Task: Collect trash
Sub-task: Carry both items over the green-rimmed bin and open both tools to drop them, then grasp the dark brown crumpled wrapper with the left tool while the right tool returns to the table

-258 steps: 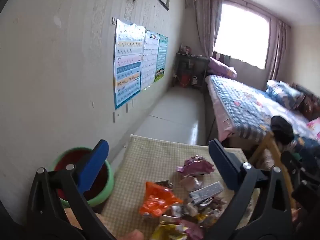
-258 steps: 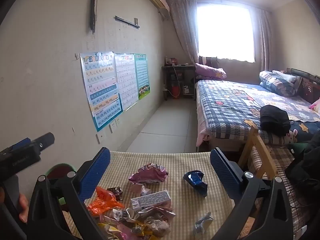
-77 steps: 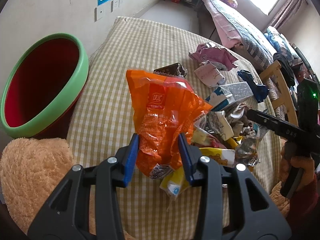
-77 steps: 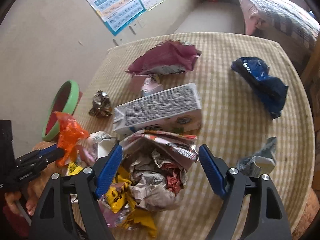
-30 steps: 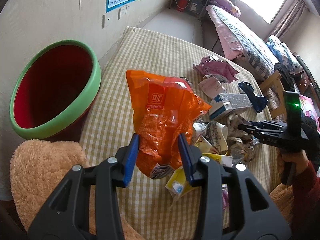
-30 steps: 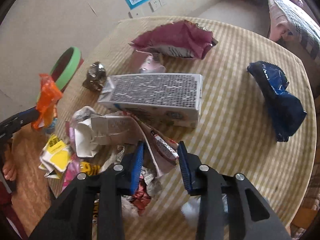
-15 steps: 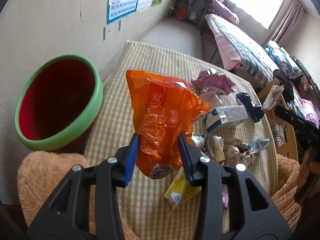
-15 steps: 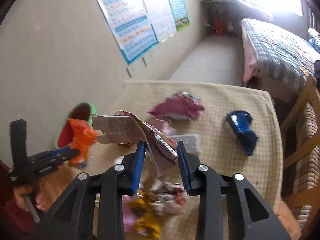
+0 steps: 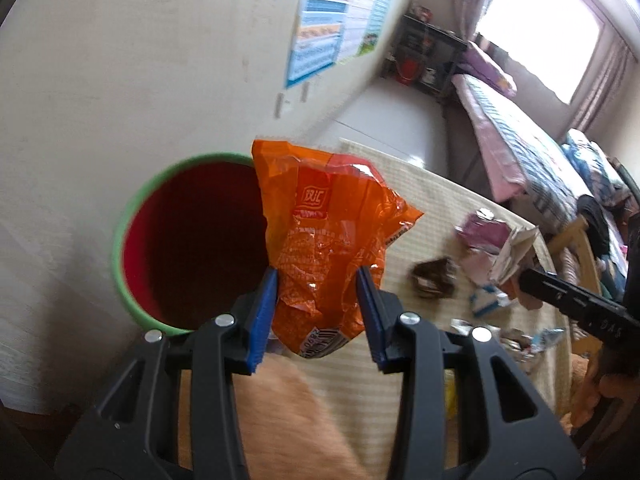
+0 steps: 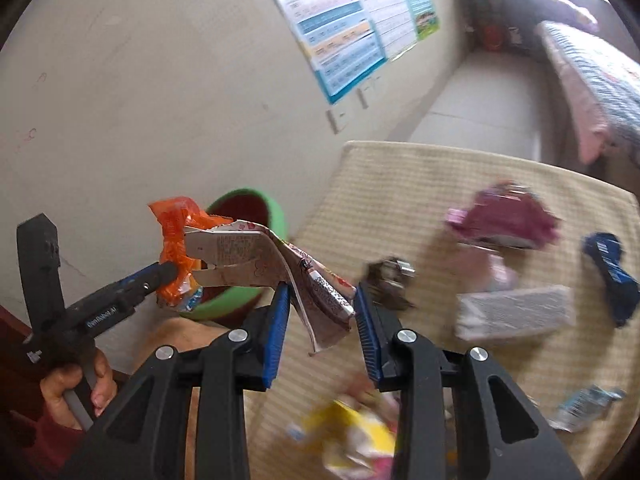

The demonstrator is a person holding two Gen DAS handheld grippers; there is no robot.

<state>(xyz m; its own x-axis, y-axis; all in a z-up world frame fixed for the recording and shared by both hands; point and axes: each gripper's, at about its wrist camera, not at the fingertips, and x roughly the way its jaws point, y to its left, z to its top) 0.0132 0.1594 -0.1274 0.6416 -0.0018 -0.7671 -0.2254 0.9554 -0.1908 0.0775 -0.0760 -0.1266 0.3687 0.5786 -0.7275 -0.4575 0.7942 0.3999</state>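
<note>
My left gripper (image 9: pixel 316 300) is shut on an orange snack wrapper (image 9: pixel 328 232), held up beside the red bin with a green rim (image 9: pixel 188 240); the wrapper overlaps the bin's right edge. The same gripper (image 10: pixel 168 270) and orange wrapper (image 10: pixel 176 240) show at the left in the right wrist view, in front of the bin (image 10: pixel 248 240). My right gripper (image 10: pixel 320 312) is shut on a flattened paper carton (image 10: pixel 256 260), lifted above the table and reaching toward the bin. In the left wrist view that carton (image 9: pixel 516 252) appears at the far right.
On the checked tablecloth (image 10: pixel 420 208) lie a pink wrapper (image 10: pixel 504 216), a blue wrapper (image 10: pixel 608 272), a grey-white box (image 10: pixel 516 312), a dark foil wrapper (image 10: pixel 388 280) and yellow wrappers (image 10: pixel 352 432). A tan plush cushion (image 9: pixel 288 420) sits below. Wall at left; bed (image 9: pixel 532 140) beyond.
Both grippers have risen and swung left toward the bin, each keeping its hold. The orange wrapper now overlaps the bin's rim; the carton has left the pile and hangs near the bin.
</note>
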